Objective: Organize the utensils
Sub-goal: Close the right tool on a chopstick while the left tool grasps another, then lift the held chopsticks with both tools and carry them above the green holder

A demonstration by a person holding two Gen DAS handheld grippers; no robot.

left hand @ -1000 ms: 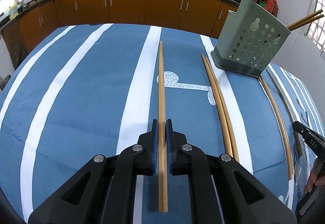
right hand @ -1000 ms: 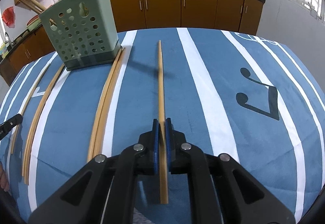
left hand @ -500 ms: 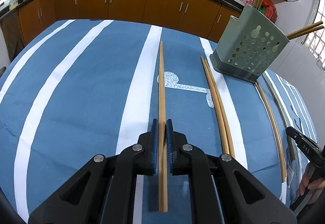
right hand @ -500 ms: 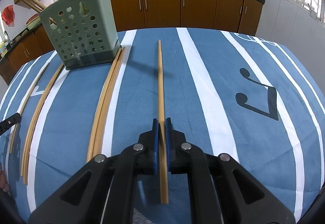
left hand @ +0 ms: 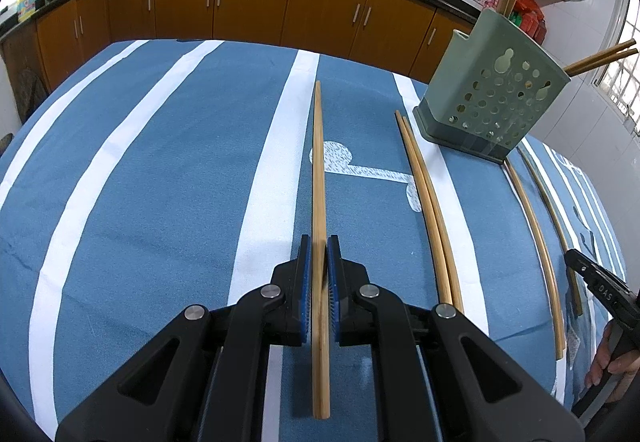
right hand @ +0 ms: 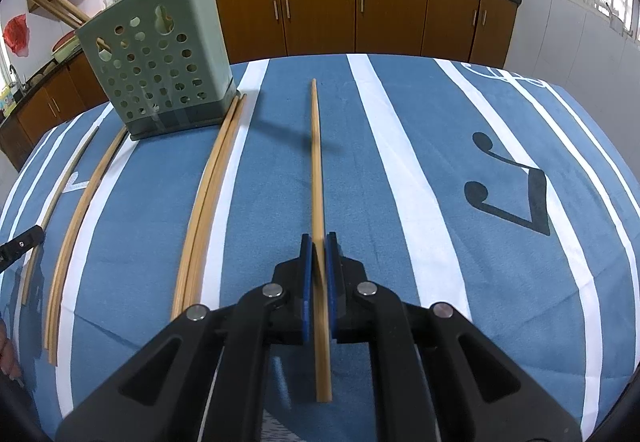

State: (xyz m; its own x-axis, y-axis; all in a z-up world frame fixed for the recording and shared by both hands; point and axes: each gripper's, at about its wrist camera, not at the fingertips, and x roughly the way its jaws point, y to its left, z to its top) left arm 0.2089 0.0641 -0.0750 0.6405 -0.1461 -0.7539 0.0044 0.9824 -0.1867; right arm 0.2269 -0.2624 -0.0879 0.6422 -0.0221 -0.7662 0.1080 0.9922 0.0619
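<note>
My left gripper (left hand: 319,246) is shut on a bamboo chopstick (left hand: 318,169) that points forward above the blue striped tablecloth. My right gripper (right hand: 319,242) is shut on another bamboo chopstick (right hand: 316,153), also pointing forward and held off the cloth. A green perforated utensil holder (left hand: 494,97) stands at the right in the left wrist view and at the left in the right wrist view (right hand: 160,69); several chopsticks stick out of it. A pair of chopsticks (left hand: 430,201) lies on the cloth beside the holder, also seen in the right wrist view (right hand: 212,193).
More loose chopsticks (left hand: 534,230) lie on the cloth beyond the holder, also seen in the right wrist view (right hand: 76,213). Wooden kitchen cabinets (left hand: 240,5) with woks on the counter run behind the table. The other gripper's tip (left hand: 596,282) shows at the right edge.
The left gripper has risen and tilted with its chopstick, so the table looks lower and the cabinets larger. The right gripper has hardly moved.
</note>
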